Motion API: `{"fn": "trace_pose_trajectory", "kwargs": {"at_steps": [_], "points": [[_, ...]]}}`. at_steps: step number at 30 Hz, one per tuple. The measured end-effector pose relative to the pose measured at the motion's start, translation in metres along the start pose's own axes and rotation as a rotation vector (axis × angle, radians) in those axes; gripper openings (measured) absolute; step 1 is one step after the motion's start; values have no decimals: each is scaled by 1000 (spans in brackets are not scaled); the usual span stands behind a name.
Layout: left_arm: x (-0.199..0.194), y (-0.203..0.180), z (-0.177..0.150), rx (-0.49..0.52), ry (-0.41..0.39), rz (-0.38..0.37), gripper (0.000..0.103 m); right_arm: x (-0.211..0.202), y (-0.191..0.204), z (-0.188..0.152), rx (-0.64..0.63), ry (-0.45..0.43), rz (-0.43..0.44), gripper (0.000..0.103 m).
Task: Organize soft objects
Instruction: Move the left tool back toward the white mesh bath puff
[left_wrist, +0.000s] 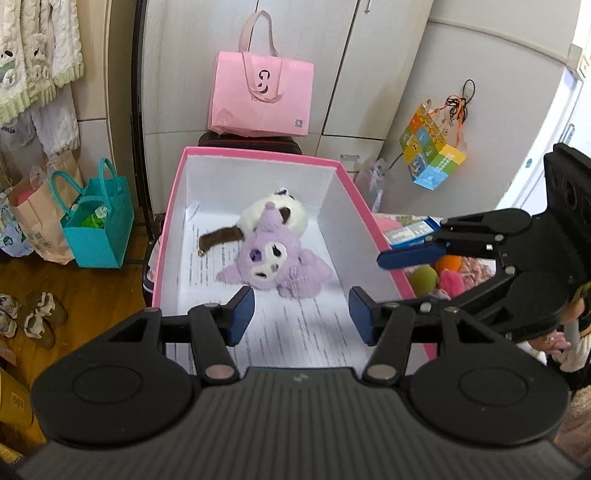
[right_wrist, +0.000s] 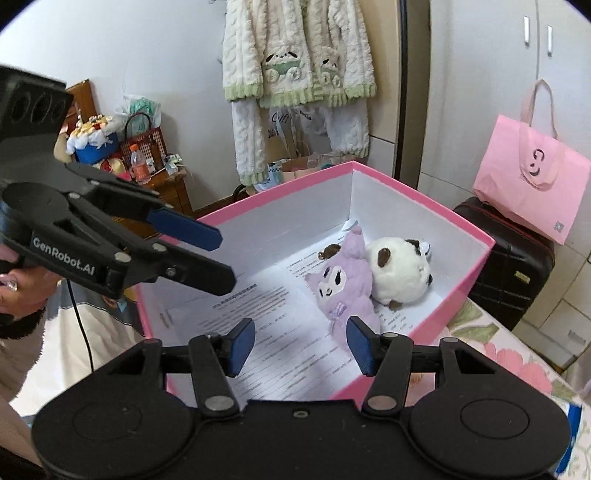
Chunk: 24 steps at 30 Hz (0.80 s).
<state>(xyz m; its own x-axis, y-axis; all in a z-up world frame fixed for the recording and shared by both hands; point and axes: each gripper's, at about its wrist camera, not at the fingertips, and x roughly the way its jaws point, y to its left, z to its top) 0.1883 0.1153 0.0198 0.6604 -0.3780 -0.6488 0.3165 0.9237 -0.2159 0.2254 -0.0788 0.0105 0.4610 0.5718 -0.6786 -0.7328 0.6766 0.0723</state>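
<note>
Both grippers are part open and hold nothing. The purple plush and white plush lie touching in the box, mid-frame, beyond the left gripper. Loose plush pile sits outside the box, right edge of the frame, under the right gripper. My read: right hand is nearer.

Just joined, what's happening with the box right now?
A person holds a claw in each hand over the pink box. Two plush toys already lie inside it, touching: a purple one and a white one. The left claw and right claw are both open and empty. More soft toys wait outside the box.
</note>
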Motion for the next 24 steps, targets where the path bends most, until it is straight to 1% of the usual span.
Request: {"fn": "trace_pose_trajectory", "kwargs": {"at_steps": [4,8,10,14,18,21,24], "points": [[-18,-14,-5,30,8,-4,56,-18,6,-3,7,-11,-26,60],[-40,-33,-11,63,-6,-6,57,-42,10,-9,24,-32,-33,60],[-51,-42,-15,72,-6,-14,58,-52,12,-12,46,-27,-40,61],[-68,-62,-21,80,13,-71,59,-76,15,-20,68,-30,-40,61],[-83,-90,-28,140,3,-83,61,-105,18,-33,76,-52,-49,61],[-87,-107,-33,176,7,-109,64,-129,19,-49,92,-75,-52,63],[-81,-125,-40,231,47,-160,69,-152,12,-67,133,-95,-25,66]]}}
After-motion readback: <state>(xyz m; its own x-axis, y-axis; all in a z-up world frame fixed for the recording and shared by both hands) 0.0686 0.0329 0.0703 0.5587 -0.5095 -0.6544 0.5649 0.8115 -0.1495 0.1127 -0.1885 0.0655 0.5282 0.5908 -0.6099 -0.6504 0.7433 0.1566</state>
